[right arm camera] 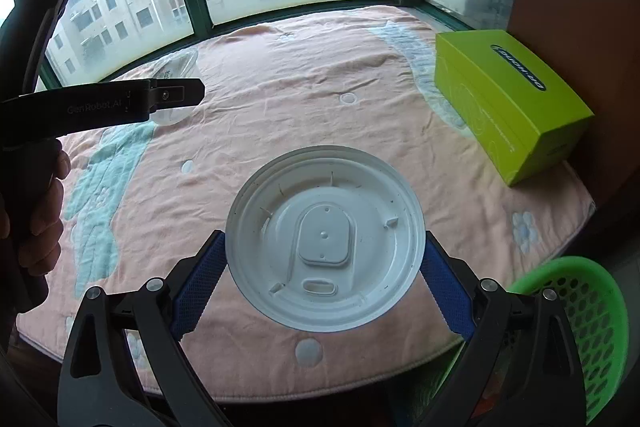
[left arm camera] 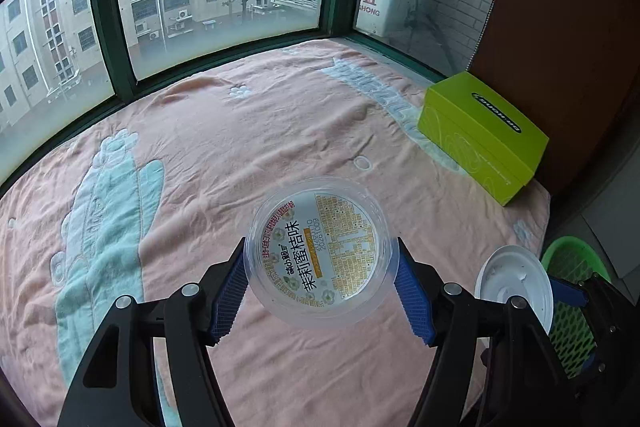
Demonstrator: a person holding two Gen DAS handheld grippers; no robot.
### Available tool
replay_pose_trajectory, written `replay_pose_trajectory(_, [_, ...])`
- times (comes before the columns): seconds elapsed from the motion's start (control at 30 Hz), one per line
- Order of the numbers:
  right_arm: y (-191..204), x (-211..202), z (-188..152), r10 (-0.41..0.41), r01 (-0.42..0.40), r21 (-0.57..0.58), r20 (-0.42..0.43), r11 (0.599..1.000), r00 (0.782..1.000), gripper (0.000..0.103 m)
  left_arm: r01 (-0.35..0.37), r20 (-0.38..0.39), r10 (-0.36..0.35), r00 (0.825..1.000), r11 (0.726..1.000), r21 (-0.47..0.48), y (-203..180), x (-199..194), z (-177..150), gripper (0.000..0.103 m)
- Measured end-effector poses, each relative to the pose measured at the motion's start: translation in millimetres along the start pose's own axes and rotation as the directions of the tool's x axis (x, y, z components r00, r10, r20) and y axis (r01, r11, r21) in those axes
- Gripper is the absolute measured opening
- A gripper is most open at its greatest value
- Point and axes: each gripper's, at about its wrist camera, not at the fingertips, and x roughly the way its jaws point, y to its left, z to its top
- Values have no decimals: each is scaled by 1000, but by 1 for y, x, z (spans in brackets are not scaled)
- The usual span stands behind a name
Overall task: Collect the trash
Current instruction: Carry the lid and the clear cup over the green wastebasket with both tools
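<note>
My left gripper (left arm camera: 319,289) is shut on a clear plastic cup (left arm camera: 320,251) with a printed label on its seal, held above the pink blanket. My right gripper (right arm camera: 323,279) is shut on a white plastic lid (right arm camera: 324,237), held above the blanket near its front edge. The lid also shows in the left wrist view (left arm camera: 516,287), to the right of the cup. In the right wrist view the left gripper (right arm camera: 176,95) is at the far left, with part of the clear cup (right arm camera: 176,67) behind it. A green mesh basket (right arm camera: 576,319) stands below the right corner.
A lime green box (left arm camera: 484,135) lies at the blanket's right edge by a brown wall; it also shows in the right wrist view (right arm camera: 508,95). The pink blanket (left arm camera: 240,147) covers the surface under dark green window frames. The green basket shows in the left wrist view (left arm camera: 568,263).
</note>
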Motion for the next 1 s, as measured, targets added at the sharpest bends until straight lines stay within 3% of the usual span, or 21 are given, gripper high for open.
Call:
replay_pose_trajectory(0.5, [-55,-75,-67,-133,125,139,53,982,990,92,99,27,-101,994,992,80,-77,-43,-35,66])
replay_pose_trajectory(1.0, [-136,-120,-122,-263,234,344,41,910,964,92,198,-4,-201,980,964,175,-154,-44,-46,66])
